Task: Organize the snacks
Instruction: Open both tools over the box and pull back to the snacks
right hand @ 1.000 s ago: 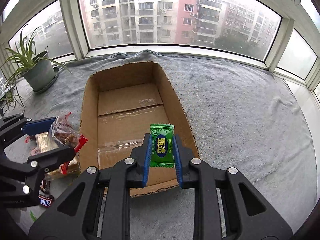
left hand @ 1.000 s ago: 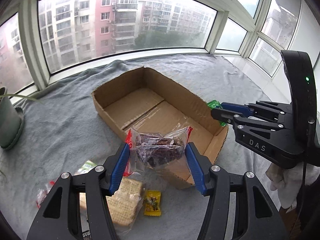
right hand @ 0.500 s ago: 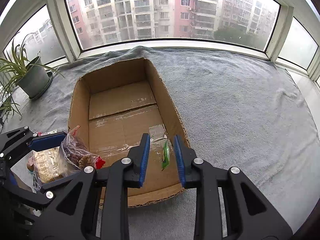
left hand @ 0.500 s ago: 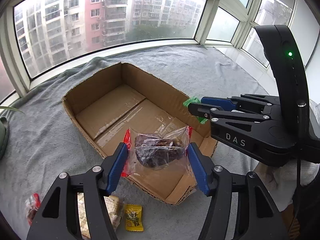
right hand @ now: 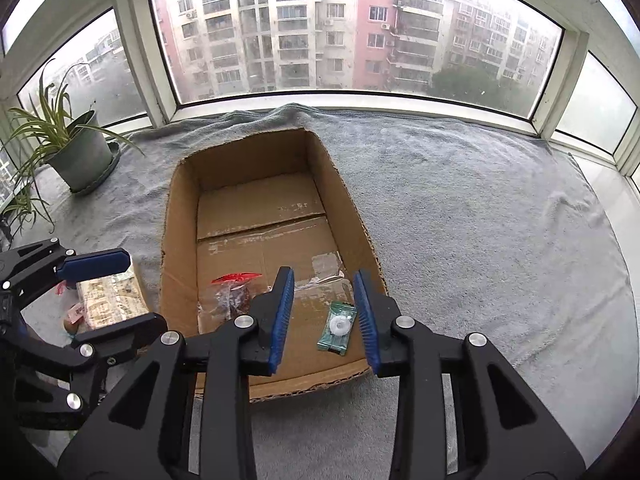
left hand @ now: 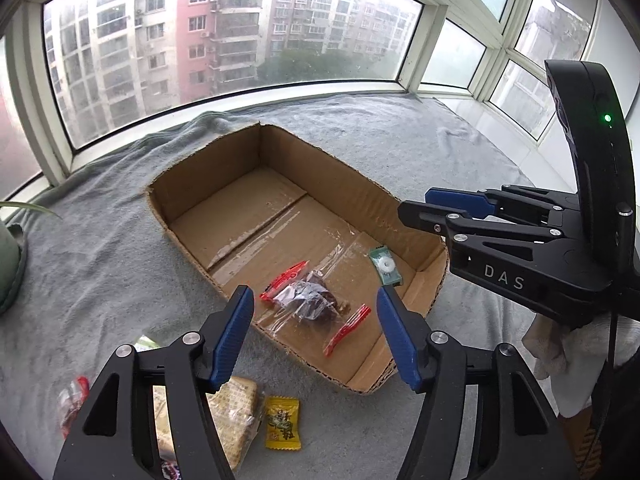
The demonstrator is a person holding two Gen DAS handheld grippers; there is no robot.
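Note:
An open cardboard box [left hand: 224, 168] [right hand: 180, 208] lies on a grey blanket. A clear bag of dark snacks with red ends [left hand: 314, 302] [right hand: 230, 294] lies on its floor near the front. A small green candy packet [left hand: 385, 266] [right hand: 337, 329] lies beside it, showing its pale back. My left gripper [left hand: 316, 332] is open and empty above the box's near edge. My right gripper [right hand: 325, 316] is open and empty above the green packet; it also shows in the left wrist view [left hand: 440, 208].
Outside the box on the blanket lie a cracker pack [left hand: 236, 412] [right hand: 110, 300], a yellow candy [left hand: 283, 422], a red-ended snack bag [left hand: 74, 402] and other small packets. A potted plant [right hand: 80, 152] stands at the back left by the window.
Both grippers opened. The clear snack bag dropped from my left gripper into the box, and the green packet dropped from my right gripper into the box. Both grippers rose a little.

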